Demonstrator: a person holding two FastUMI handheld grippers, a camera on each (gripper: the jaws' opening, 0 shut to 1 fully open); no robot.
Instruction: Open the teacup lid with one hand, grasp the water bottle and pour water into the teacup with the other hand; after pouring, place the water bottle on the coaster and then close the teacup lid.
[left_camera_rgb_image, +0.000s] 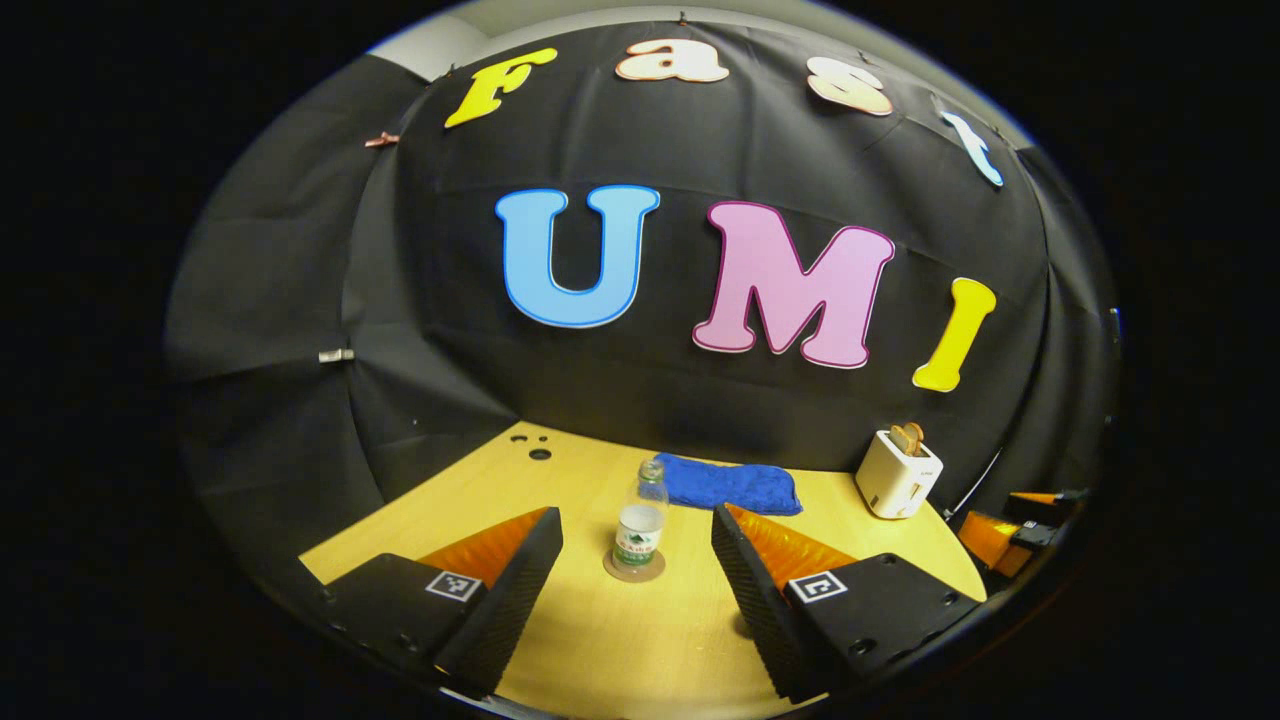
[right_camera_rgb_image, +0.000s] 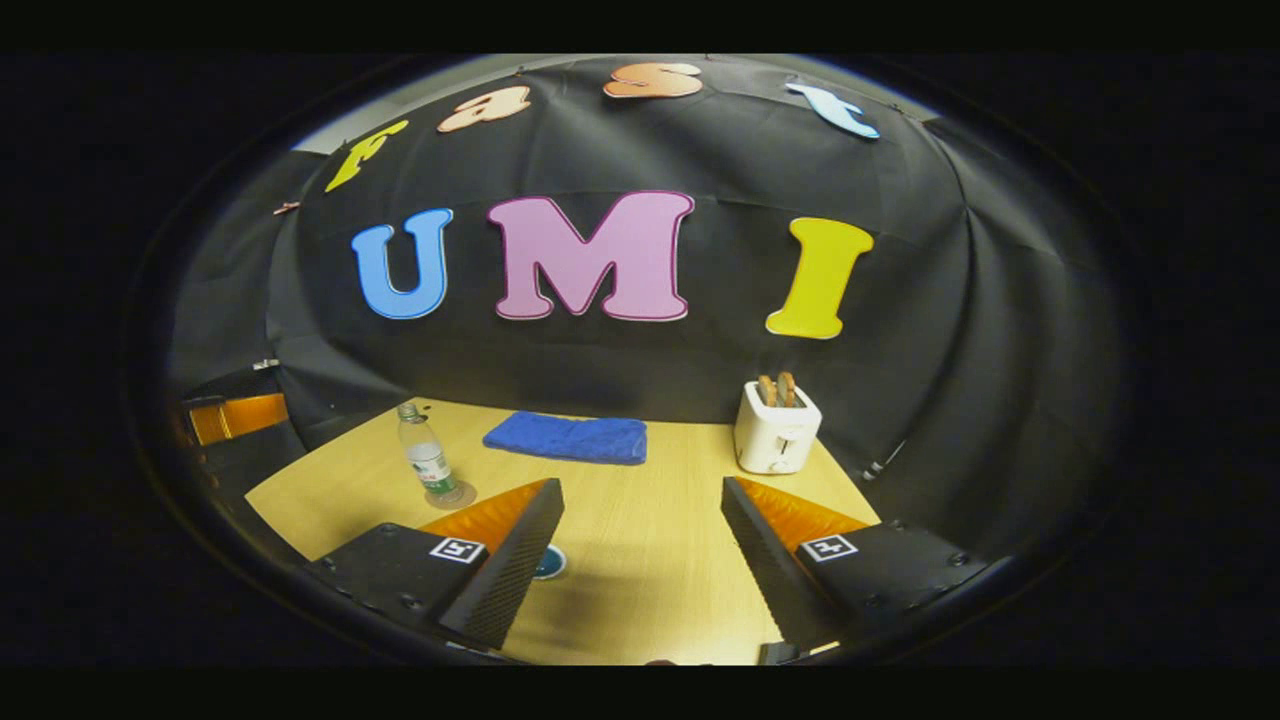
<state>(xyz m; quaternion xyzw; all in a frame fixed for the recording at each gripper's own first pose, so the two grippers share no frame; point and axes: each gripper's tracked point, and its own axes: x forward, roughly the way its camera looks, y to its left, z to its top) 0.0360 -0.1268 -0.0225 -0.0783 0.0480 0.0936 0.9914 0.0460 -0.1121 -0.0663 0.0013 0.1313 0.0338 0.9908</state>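
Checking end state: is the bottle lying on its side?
No, in the left gripper view the water bottle stands upright on the round coaster, ahead of the open left gripper.

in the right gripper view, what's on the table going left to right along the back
bottle on its coaster → blue towel → toaster
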